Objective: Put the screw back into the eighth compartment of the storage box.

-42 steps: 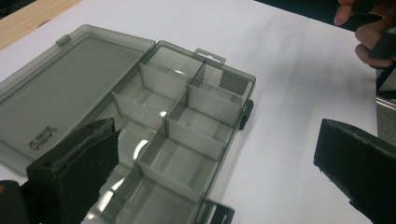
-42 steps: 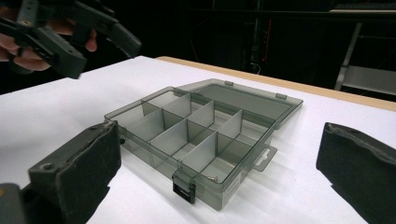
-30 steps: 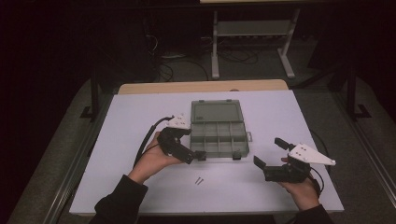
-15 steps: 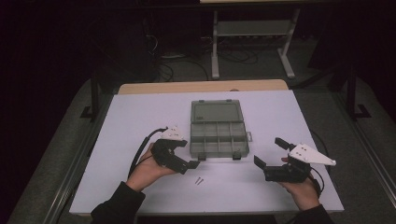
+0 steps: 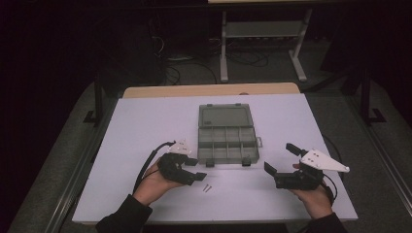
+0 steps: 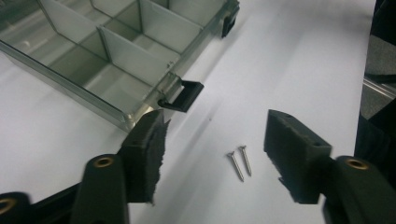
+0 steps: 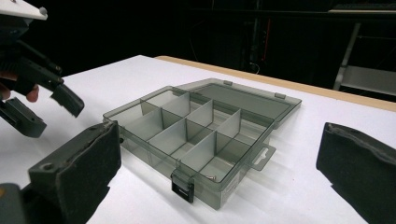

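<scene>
Two slim metal screws (image 6: 239, 163) beside clear, ribbed plastic organizer (image 6: 116, 56).

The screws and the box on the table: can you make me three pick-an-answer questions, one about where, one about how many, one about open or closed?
1. Where do the screws lie?
A. inside the box
B. on the table in front of the box
C. on the floor

2. How many screws lie there?
A. two
B. five
C. nine

3. How is the box?
A. lid shut
B. lid open, laid back flat
C. upside down

Answers:
1 B, the left gripper view shows them on the white table, apart from the box and between the jaws of the left gripper.
2 A, a pair lies side by side.
3 B, the compartments show and the lid lies behind them.
</scene>
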Motion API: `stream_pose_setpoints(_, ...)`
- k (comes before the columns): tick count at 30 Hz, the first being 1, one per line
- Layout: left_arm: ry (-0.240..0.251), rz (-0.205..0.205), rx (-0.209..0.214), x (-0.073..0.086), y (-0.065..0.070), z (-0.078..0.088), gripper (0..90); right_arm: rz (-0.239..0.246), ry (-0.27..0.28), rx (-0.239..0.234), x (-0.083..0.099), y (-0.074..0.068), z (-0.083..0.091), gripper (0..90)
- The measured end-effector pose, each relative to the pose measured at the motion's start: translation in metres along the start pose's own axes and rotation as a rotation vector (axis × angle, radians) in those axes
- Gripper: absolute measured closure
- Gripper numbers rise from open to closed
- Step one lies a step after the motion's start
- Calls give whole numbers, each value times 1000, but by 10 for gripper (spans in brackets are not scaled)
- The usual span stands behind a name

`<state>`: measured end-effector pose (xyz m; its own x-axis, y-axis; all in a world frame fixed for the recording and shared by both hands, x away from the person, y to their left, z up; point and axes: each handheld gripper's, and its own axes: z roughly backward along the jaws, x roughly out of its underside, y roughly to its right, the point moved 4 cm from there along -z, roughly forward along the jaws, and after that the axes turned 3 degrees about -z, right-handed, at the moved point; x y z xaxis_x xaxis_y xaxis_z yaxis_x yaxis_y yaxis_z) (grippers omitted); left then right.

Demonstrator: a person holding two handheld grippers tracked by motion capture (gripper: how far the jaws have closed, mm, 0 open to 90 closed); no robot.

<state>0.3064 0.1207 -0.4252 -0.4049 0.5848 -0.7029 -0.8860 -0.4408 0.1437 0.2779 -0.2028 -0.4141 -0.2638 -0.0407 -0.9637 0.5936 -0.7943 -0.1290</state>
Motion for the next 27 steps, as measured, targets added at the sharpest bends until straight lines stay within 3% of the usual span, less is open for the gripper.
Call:
stream_pose_setpoints(15, -105, -9, 44, 10, 12, -22, 626, 1, 0, 0, 0, 0, 0, 0)
stream_pose_setpoints(16, -121, -23, 46, 11, 12, -22, 634, 1, 0, 0, 0, 0, 0, 0)
stream_pose_setpoints(23, -132, -9, 44, 14, 14, -30, 701, 4, -1, 1, 0, 0, -1, 0)
stream_pose_setpoints(27, -172, -30, 44, 16, 12, -33, 721, 4, -1, 1, 0, 0, 0, 0)
